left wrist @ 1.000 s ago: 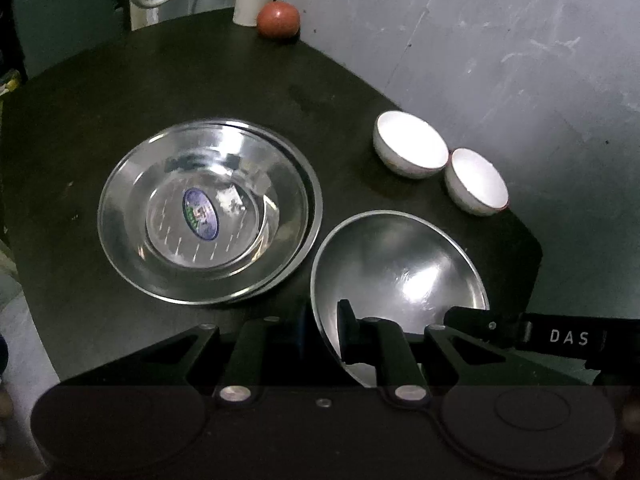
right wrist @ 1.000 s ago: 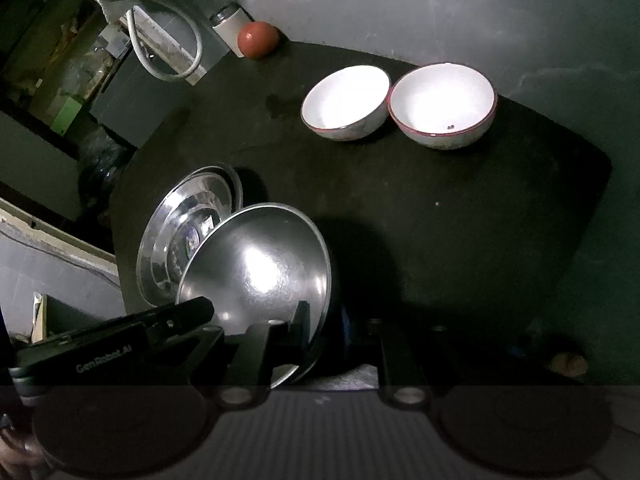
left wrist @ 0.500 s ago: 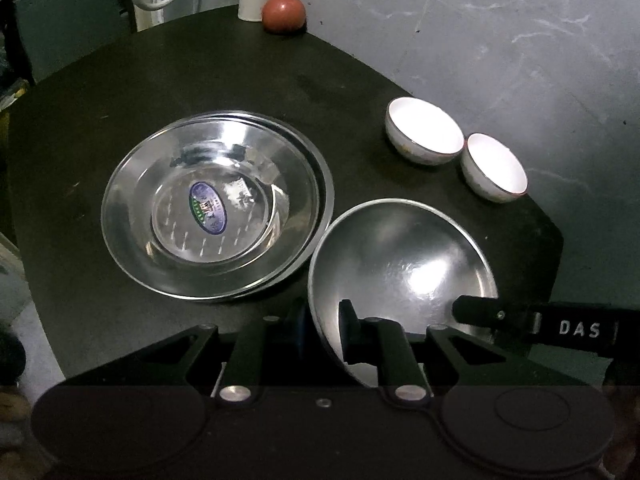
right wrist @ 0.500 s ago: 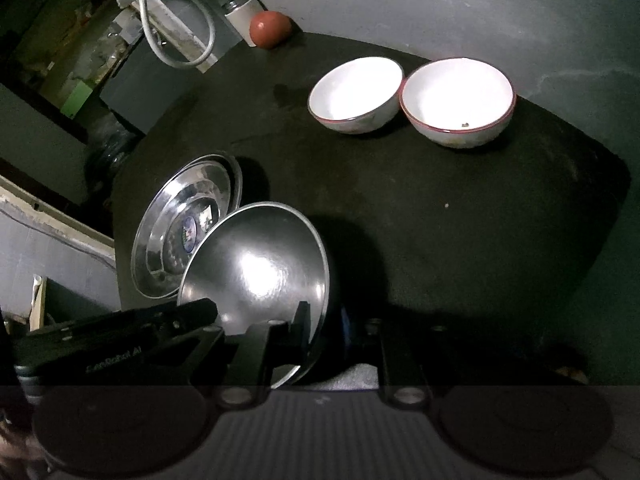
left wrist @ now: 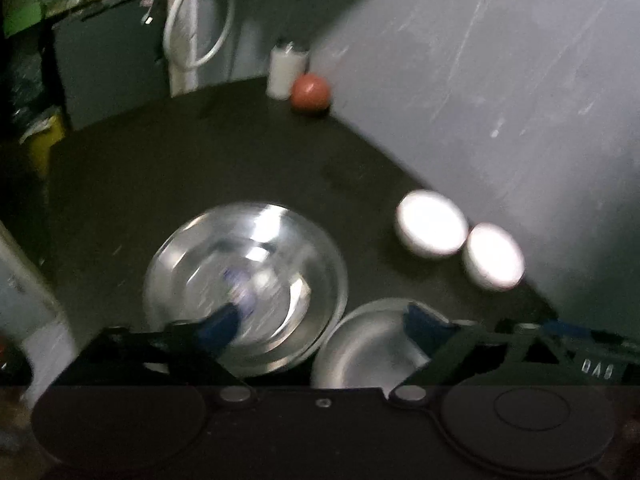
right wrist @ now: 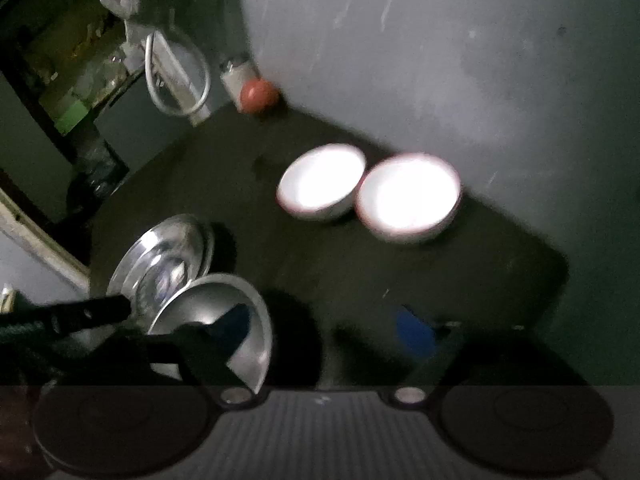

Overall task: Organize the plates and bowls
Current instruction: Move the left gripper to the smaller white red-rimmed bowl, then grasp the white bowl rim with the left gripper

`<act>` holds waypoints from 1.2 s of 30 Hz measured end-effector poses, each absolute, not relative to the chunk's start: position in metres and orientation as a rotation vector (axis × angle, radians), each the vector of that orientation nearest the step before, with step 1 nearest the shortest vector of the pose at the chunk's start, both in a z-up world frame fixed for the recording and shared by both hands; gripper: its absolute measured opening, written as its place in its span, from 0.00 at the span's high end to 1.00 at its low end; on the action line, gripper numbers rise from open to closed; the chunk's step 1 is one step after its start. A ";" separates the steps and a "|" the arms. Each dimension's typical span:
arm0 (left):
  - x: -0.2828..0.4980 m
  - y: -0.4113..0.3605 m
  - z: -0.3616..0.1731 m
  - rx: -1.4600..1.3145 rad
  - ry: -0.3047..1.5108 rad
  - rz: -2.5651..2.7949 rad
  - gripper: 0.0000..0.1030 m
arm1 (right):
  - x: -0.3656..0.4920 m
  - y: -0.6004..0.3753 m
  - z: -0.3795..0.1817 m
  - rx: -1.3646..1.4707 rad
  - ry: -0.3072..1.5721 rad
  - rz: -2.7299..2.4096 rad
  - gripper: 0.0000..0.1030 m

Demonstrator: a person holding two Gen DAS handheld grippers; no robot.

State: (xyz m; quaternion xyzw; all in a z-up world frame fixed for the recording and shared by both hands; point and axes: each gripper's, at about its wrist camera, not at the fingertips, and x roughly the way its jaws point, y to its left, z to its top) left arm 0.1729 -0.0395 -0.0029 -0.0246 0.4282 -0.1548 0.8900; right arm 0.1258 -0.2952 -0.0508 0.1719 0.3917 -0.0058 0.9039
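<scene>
A steel bowl (left wrist: 368, 352) (right wrist: 208, 300) sits on the dark table (left wrist: 180, 168), touching the right side of a stack of steel plates (left wrist: 244, 288) (right wrist: 168, 256). Two white bowls (left wrist: 432, 224) (left wrist: 494, 256) stand side by side near the wall, also in the right wrist view (right wrist: 322, 182) (right wrist: 408, 196). My left gripper (left wrist: 322, 322) is opening wide, with the bowl's left rim between its blue pads, which do not press on it. My right gripper (right wrist: 325, 328) is opening too, its left finger over the bowl's right rim without pressing on it. Both views are blurred.
A red ball-like thing (left wrist: 310, 94) and a white jar (left wrist: 286, 68) stand at the table's far edge. A grey wall (left wrist: 480, 80) runs along the right. A white hose loop (left wrist: 196, 20) hangs behind the table.
Both grippers were shut on the steel bowl's rim and have let go, jaws now spread wide. Both have lifted and tipped up, so more of the wall shows.
</scene>
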 end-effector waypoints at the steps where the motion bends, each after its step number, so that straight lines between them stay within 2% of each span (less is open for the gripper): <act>1: 0.176 -0.048 -0.002 -0.060 0.867 -0.330 0.01 | 0.126 -0.299 -0.049 0.354 0.788 -0.029 0.05; 3: 0.185 -0.069 -0.002 -0.067 0.832 -0.347 0.01 | 0.126 -0.311 -0.048 0.370 0.731 -0.057 0.00; 12: 0.225 -0.152 -0.041 -0.063 0.937 -0.461 0.01 | 0.142 -0.362 -0.072 0.478 0.695 -0.215 0.01; 20: 0.242 -0.165 -0.065 -0.143 1.015 -0.459 0.02 | 0.150 -0.379 -0.091 0.539 0.708 -0.232 0.15; 29: 0.251 -0.175 -0.081 -0.172 1.075 -0.439 0.16 | 0.157 -0.394 -0.102 0.642 0.720 -0.229 0.27; 31: 0.252 -0.178 -0.083 -0.172 1.081 -0.442 0.22 | 0.160 -0.395 -0.103 0.644 0.721 -0.229 0.31; 34: 0.253 -0.181 -0.086 -0.184 1.091 -0.448 0.31 | 0.164 -0.394 -0.105 0.650 0.725 -0.233 0.37; 36: 0.254 -0.184 -0.086 -0.190 1.094 -0.456 0.36 | 0.167 -0.394 -0.106 0.664 0.725 -0.231 0.46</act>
